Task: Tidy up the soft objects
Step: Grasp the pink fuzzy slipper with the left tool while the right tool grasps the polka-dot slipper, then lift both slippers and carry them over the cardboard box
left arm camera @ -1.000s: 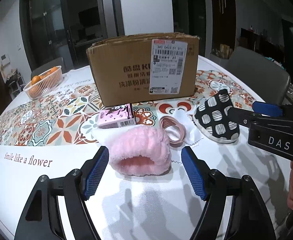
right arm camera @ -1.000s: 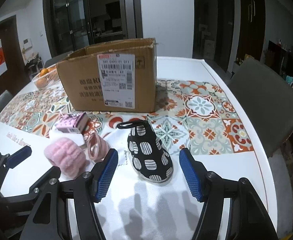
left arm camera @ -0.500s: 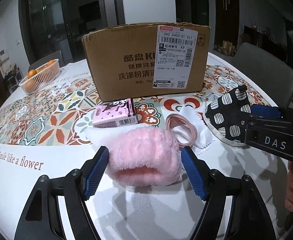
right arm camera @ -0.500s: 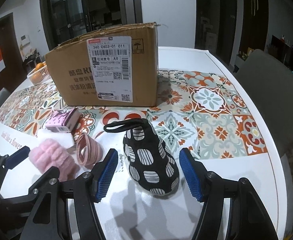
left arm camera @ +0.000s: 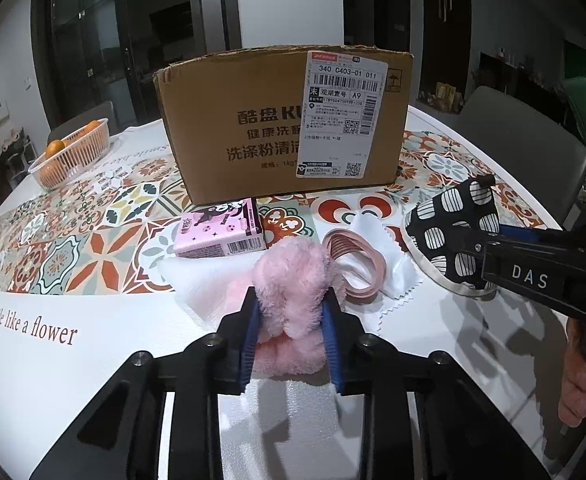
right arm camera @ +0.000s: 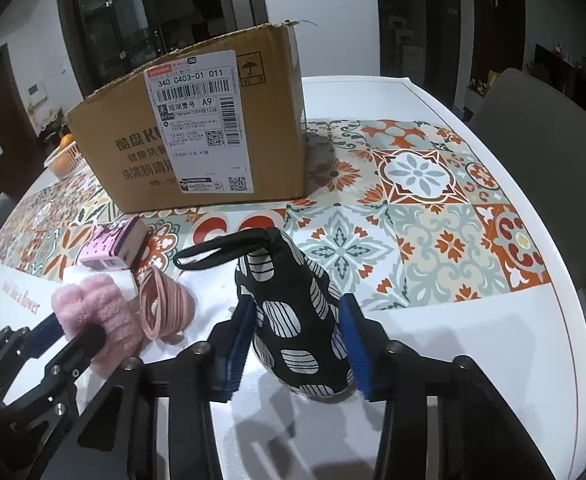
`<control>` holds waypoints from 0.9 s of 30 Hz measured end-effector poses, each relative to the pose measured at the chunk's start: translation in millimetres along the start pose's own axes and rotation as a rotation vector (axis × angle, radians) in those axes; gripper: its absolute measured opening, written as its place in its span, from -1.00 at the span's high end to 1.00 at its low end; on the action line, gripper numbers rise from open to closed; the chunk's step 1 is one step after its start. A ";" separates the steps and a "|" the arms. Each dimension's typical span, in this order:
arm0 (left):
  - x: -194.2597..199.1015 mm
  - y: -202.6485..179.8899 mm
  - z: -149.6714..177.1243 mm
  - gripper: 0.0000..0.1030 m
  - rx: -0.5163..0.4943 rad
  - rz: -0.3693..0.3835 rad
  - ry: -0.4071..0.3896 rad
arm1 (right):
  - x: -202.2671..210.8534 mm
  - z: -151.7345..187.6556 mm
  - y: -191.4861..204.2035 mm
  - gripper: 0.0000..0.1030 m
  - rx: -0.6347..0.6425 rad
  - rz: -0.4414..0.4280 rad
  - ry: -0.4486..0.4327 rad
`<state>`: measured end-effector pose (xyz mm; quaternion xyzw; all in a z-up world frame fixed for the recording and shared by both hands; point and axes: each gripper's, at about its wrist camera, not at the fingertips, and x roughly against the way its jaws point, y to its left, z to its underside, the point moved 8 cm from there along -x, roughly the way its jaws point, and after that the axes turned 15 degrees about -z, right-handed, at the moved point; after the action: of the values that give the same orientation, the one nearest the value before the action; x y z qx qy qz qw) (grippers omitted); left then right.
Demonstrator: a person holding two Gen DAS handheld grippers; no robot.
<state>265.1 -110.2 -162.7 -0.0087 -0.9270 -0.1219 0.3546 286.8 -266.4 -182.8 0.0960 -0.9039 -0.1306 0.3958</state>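
Left wrist view: left tongs [left arm camera: 291,320] closed on the fluffy pink fleece headband [left arm camera: 291,280], blue pads pressing both sides and bunching it; it looks low over or touching the white table [left arm camera: 73,380], cannot tell if lifted. Squeeze across the middle makes sense: soft pile gives way, so a deep bite keeps it from slipping.

Right wrist view: right tongs [right arm camera: 301,344] closed most of the way on the black pouch with white striped ovals [right arm camera: 293,320], pads on both flanks, its base at the table, black loop handle [right arm camera: 217,250] pointing toward the box. Held at the wide part, likely so the floppy fabric doesn't fold out.

Stack of pink elastic hair bands [left arm camera: 355,264] lies between headband and pouch, on a white zigzag-edged cloth [left arm camera: 397,276]. Pink tissue pack [left arm camera: 221,232] sits just in front of the box, edge on a white folded pad [left arm camera: 205,280].

Brown cardboard box with shipping label [left arm camera: 285,120] stands behind all items, top open; inside not visible, contents unknown. Probably the drop target. White plastic basket [left arm camera: 73,152] far left holds oranges [left arm camera: 55,148].
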 end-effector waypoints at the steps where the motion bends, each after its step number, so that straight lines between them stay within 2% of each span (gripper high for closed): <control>1: 0.7 0.8 -0.3 0.47 0.003 -0.001 0.000 | 0.8 0.3 0.3 0.27 -0.002 0.002 0.000; 3: 2.6 2.6 -1.3 0.48 0.011 -0.005 -0.003 | 2.9 0.8 0.6 0.40 -0.004 0.006 -0.003; 6: 5.4 5.3 -2.2 0.48 0.024 -0.001 -0.001 | 7.1 0.8 3.2 0.47 0.000 0.005 -0.009; 14: 21.6 12.6 -5.8 0.49 0.049 0.004 -0.023 | 25.5 -1.9 15.1 0.51 0.022 0.005 -0.041; 27: 68.4 30.6 -20.6 0.49 0.079 0.009 -0.108 | 70.5 -8.9 42.5 0.51 0.056 -0.013 -0.126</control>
<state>230.6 -90.1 -96.1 -0.0053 -0.9489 -0.0828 0.3045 243.3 -247.0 -115.1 0.1043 -0.9297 -0.1135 0.3346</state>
